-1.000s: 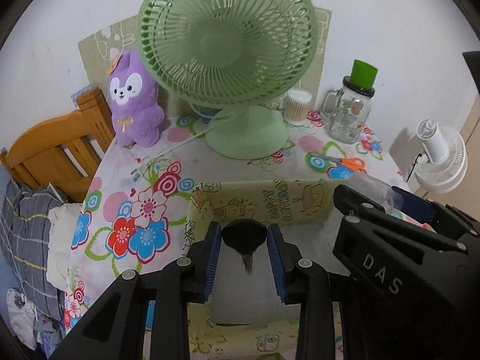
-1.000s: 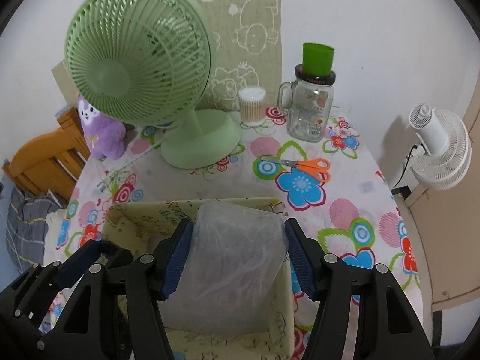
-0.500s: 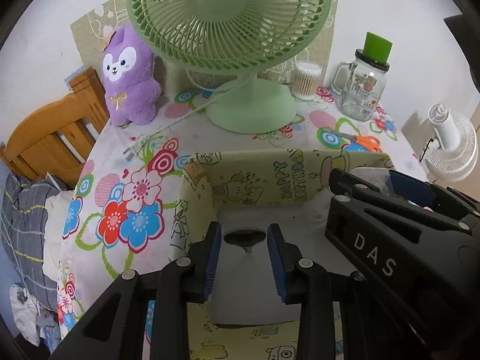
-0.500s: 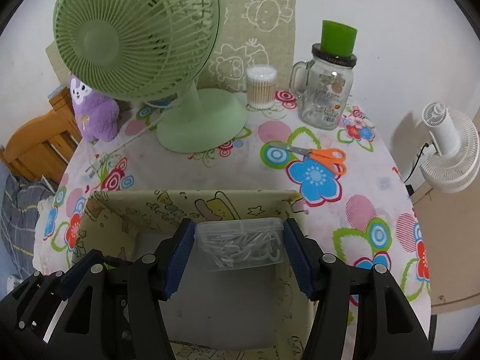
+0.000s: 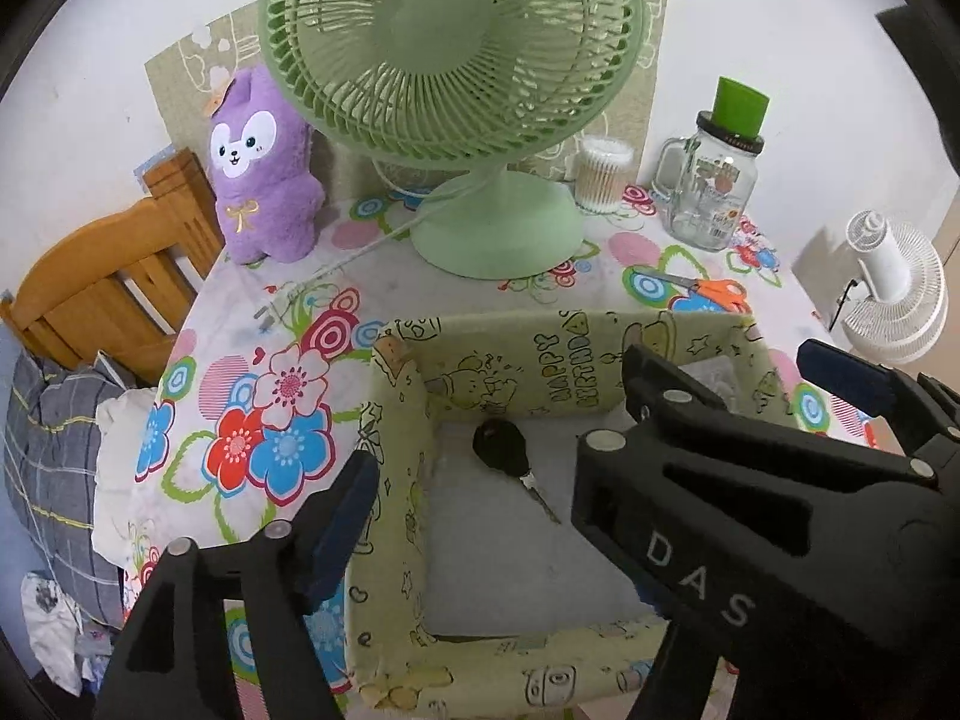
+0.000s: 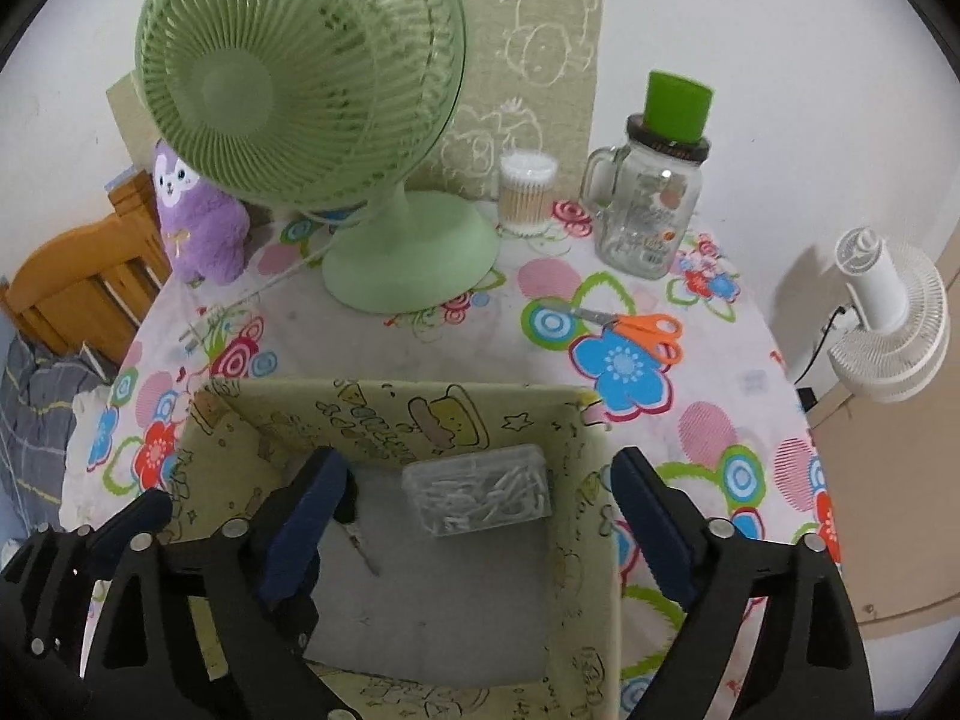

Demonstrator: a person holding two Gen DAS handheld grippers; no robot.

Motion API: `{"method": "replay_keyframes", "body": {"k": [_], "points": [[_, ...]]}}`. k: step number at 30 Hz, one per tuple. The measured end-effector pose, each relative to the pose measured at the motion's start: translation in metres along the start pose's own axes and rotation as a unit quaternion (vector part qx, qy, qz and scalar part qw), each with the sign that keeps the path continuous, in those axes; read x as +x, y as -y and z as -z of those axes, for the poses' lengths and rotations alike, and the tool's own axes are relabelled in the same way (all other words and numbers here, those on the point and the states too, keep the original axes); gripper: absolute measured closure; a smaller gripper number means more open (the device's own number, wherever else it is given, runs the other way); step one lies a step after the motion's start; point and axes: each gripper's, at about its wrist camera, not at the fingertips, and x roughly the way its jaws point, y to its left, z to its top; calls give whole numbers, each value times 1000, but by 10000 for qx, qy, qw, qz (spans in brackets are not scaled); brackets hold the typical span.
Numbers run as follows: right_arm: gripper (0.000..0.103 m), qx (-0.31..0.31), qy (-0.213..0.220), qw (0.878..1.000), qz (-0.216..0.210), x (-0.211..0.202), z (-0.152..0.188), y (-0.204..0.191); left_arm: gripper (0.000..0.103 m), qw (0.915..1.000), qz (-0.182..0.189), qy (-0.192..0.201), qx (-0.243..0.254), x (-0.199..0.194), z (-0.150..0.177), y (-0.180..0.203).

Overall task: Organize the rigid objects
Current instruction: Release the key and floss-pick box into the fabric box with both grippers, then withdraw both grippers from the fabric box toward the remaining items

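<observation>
Both wrist views look down, close, into the box (image 5: 498, 360) (image 6: 384, 414), seemingly sharing its floor.

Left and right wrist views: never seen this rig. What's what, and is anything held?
No robot here: a person holds a two-finger clamp in each hand, with a fisheye camera looking along the fingers. In the left view the left gripper is open over a fabric box with a black key lying inside. In the right view the right gripper is open above a clear case resting in the same box. Nothing is held. On the floral table: green fan, glass jar, orange scissors, purple plush.
</observation>
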Motion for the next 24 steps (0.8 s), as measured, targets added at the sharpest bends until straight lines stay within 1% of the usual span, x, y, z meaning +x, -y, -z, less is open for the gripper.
{"method": "replay_keyframes", "body": {"k": [9, 24], "points": [[8, 64, 117, 9999, 22, -24, 5, -1, 21, 9997, -1, 230, -2, -26, 4, -3], [8, 172, 343, 9992, 120, -78, 28, -5, 20, 9988, 29, 482, -30, -71, 22, -14]]}}
